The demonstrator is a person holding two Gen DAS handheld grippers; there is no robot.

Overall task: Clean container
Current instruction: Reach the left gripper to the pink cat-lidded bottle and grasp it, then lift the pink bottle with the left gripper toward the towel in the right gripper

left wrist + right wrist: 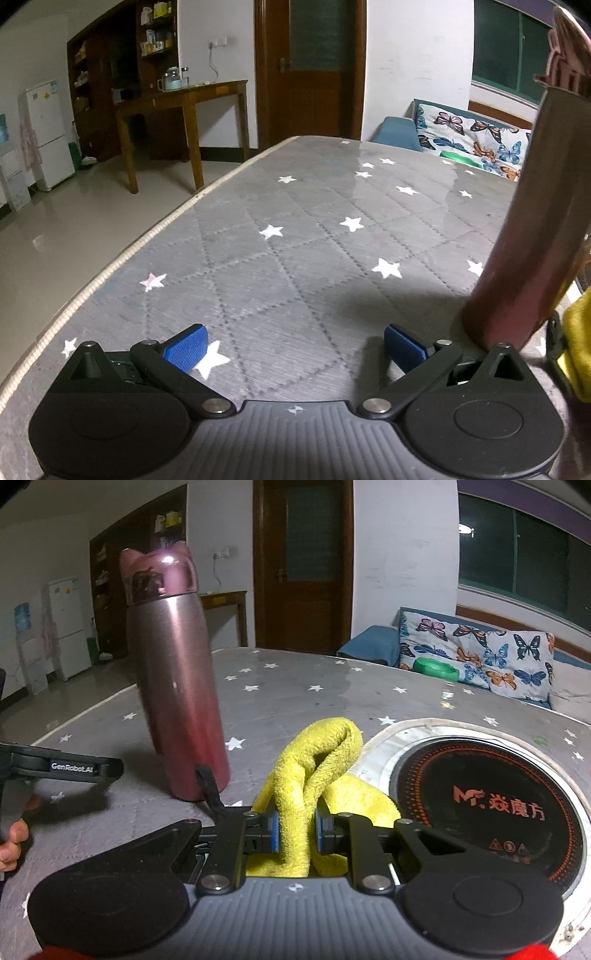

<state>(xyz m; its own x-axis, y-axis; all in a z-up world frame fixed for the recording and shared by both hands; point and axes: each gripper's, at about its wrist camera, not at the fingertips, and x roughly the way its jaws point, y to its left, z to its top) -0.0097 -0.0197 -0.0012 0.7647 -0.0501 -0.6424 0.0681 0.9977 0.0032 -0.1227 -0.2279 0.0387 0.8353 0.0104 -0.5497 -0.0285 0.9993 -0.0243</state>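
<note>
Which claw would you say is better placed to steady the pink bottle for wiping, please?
Left. The left claw is open and empty just beside the upright pink bottle, while the right claw is shut on the yellow cloth.

Left gripper (293,349): blue-padded fingers (186,349) spread wide, nothing between them, over grey star-patterned desk (295,240). Pink bottle (528,229) upright at right; yellow cloth (578,343) beside it.

Our left gripper (293,349) sits low, blue-padded fingers (186,349) spread wide, nothing between them. Our right gripper (296,830) is level, pads clamped tight. Fingers of our left hand (11,843) curl round its handle.
</note>
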